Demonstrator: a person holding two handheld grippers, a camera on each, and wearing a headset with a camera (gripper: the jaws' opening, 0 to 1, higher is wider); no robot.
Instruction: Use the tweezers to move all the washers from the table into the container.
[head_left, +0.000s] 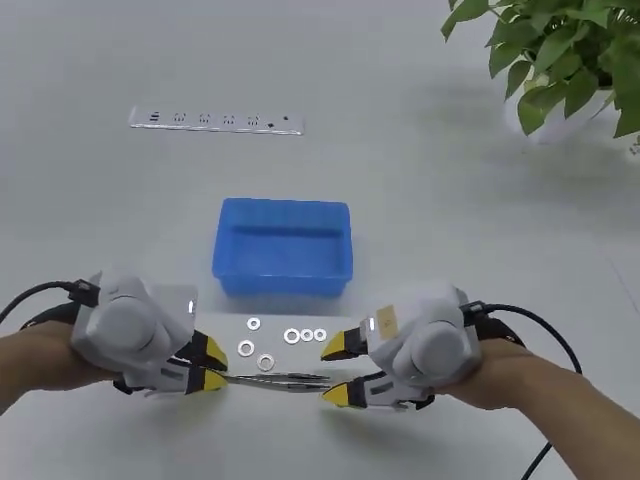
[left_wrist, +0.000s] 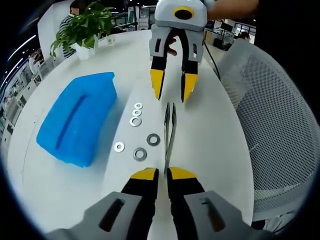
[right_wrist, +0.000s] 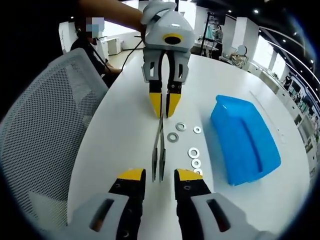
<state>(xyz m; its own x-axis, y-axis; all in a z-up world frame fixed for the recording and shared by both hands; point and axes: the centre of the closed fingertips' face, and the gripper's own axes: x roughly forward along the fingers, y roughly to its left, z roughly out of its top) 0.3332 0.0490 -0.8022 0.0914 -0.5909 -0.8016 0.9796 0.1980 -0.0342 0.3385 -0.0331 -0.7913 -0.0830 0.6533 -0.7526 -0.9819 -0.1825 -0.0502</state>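
Blue container (head_left: 283, 245), silver washers (head_left: 296, 337) and tweezers (head_left: 275, 379), white table (head_left: 420, 170).

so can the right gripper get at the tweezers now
Likely yes: the right gripper has open jaws astride the tweezers at their free end, nothing between. The left gripper pinches the far end; washers lie aside.

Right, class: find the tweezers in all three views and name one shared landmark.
Head view: tweezers low centre, just below the washers.
Left gripper view: tweezers centre, right of the washers.
Right gripper view: tweezers centre, left of the washers.
Shared landmark: the blue container.
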